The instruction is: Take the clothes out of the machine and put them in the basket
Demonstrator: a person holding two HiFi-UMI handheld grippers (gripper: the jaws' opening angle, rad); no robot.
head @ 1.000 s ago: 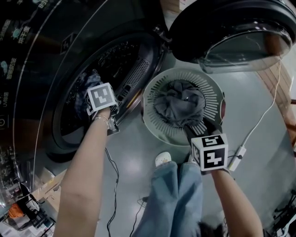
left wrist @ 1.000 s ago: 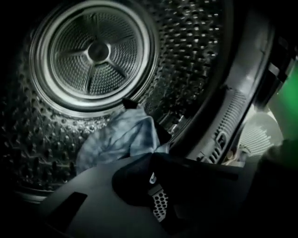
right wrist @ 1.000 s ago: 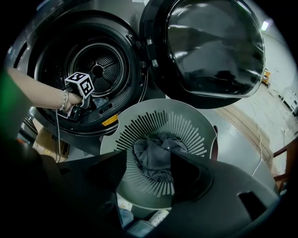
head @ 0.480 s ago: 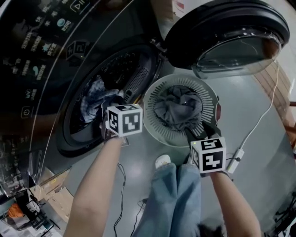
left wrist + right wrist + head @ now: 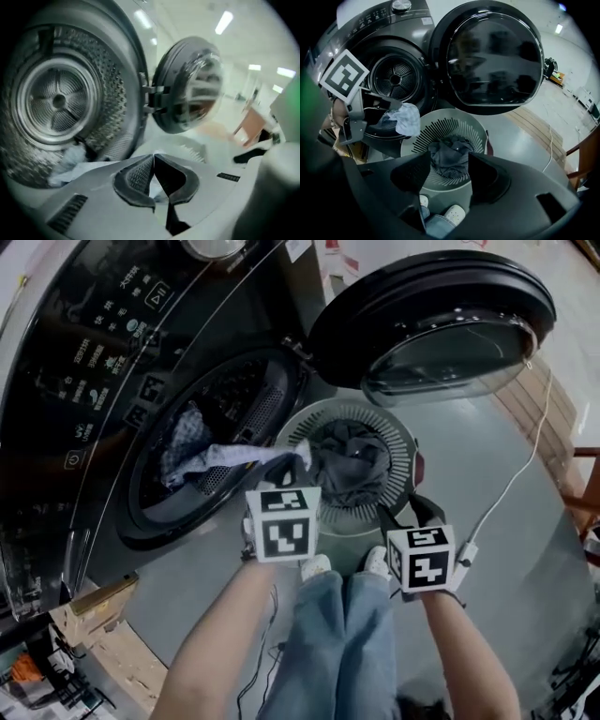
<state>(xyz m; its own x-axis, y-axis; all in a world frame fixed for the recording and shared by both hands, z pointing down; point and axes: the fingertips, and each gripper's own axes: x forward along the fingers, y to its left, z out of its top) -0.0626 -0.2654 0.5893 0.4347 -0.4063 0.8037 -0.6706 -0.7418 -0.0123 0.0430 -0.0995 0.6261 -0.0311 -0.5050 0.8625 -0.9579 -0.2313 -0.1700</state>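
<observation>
My left gripper (image 5: 286, 465) is shut on a light blue-white cloth (image 5: 211, 457) that stretches from the open drum (image 5: 234, 399) of the dark washing machine to the left rim of the white round basket (image 5: 398, 442). In the left gripper view the jaws (image 5: 153, 157) meet on a scrap of that cloth (image 5: 70, 161). Dark grey clothes (image 5: 349, 463) lie in the basket. My right gripper (image 5: 405, 510) hangs over the basket's near edge, its jaws closing with nothing between them (image 5: 447, 164). The right gripper view shows the cloth (image 5: 407, 119) dangling above the basket (image 5: 440, 129).
The machine's round door (image 5: 441, 320) stands open behind the basket. The person's jeans and white shoes (image 5: 319, 568) are just in front of the basket. A white cable (image 5: 506, 493) runs over the grey floor at right. Cardboard (image 5: 103, 601) lies at lower left.
My left gripper has come out of the drum and moved right toward the basket, pulling the light cloth with it. My right gripper has drawn back a little from the dark clothes.
</observation>
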